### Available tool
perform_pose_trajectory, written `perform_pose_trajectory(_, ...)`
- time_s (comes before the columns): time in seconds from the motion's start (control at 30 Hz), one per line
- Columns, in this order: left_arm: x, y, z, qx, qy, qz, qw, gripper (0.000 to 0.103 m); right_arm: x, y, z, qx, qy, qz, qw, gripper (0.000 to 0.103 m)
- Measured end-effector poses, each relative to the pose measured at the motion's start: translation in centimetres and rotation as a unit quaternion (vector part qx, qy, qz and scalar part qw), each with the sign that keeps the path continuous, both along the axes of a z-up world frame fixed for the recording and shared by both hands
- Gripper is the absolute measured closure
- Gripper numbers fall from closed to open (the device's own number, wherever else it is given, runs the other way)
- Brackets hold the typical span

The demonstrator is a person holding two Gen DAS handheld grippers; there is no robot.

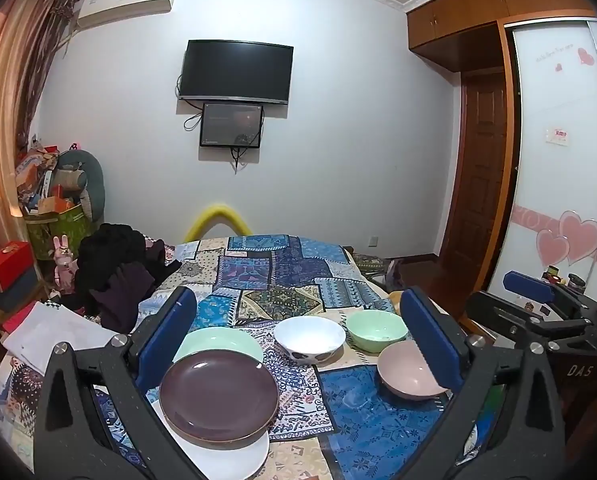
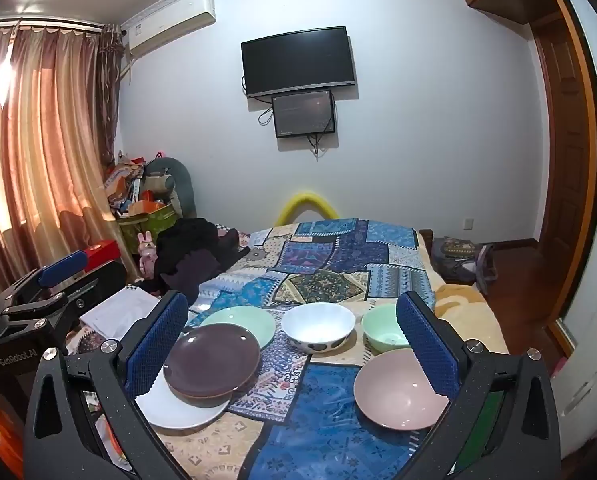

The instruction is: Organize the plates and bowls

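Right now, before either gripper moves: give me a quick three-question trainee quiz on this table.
1. How many bowls are on the patchwork cloth?
2. True or false: the brown plate sits partly on top of the white plate.
3. Which bowl lies nearest the right gripper: A) white bowl, B) green bowl, C) pink bowl?

Key: 1) three; 2) true; 3) C.

Top plate (image 2: 212, 360): dark purple-brown
Back plate (image 2: 246, 322): mint green
Bottom plate (image 2: 178, 410): white
Bowls: white with dark spots (image 2: 318, 326); mint (image 2: 380, 330); pink (image 2: 398, 390)
Cloth (image 2: 330, 432): blue-and-cream patchwork
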State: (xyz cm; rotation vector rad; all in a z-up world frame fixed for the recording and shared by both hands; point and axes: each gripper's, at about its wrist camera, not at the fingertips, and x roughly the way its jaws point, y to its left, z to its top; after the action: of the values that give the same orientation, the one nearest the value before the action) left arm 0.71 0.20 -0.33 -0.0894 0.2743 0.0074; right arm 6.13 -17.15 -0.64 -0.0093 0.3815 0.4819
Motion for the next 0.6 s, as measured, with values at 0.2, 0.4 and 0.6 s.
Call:
perform_pose_trajectory(0.2, 0.09, 0.26, -0.11, -0.005, 0.001, 0.000, 1.0000, 0.000, -0.14, -0.06, -0.26, 0.000, 0.001, 0.000, 1.000, 0.000)
perform_pose_trajectory(0.4, 0.10, 0.39, -0.28, -0.006, 0.002, -0.001, 1.0000, 0.000, -0.13, -0.05, -0.22, 0.000, 0.001, 0.000, 1.000, 0.000)
perform_pose_trajectory(0.6, 0.15, 0.47, -0.41, -0.006, 0.003, 0.000, 1.0000, 0.000, -0.14, -0.03, -0.21, 0.000, 0.002, 0.000, 1.000, 0.000)
